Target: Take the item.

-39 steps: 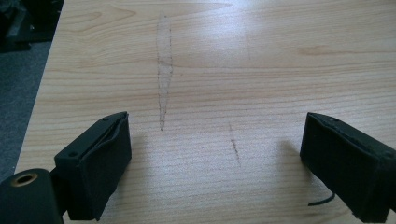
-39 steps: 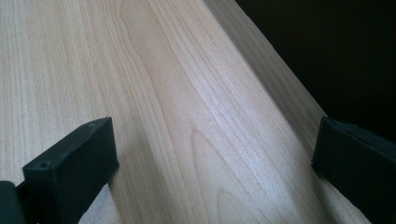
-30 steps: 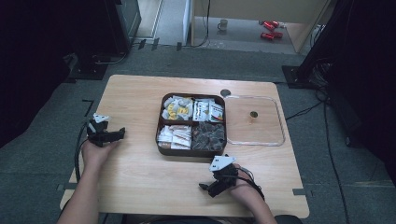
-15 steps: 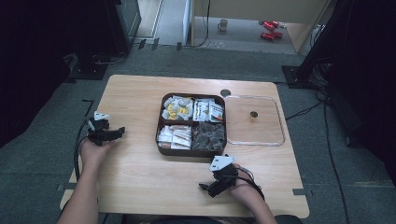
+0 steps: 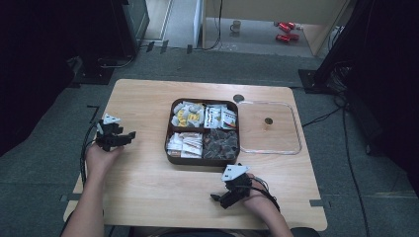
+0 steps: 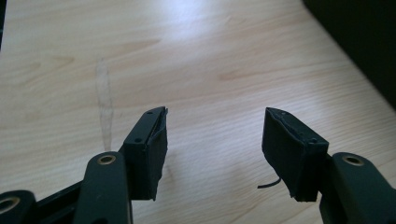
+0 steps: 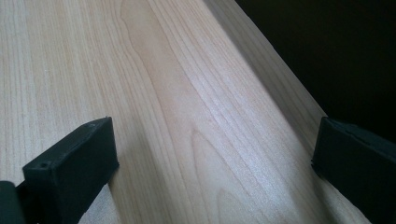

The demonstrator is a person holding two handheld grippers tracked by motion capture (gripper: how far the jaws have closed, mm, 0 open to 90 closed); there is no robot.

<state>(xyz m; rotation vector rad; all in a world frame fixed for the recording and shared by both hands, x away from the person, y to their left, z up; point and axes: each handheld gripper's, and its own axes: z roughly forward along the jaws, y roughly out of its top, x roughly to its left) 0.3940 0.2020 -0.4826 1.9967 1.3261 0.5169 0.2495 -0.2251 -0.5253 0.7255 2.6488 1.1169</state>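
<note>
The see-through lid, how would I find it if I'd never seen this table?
Start at the wooden table and find the dark brown box with four compartments in its middle. The see-through lid lies flat just to the right of that box. It is clear with rounded corners and has one small round knob in its centre.

A pale wooden table (image 5: pixel 148 187) carries a brown four-compartment tray (image 5: pixel 168 147) beside a clear square lid (image 5: pixel 296 143).
</note>
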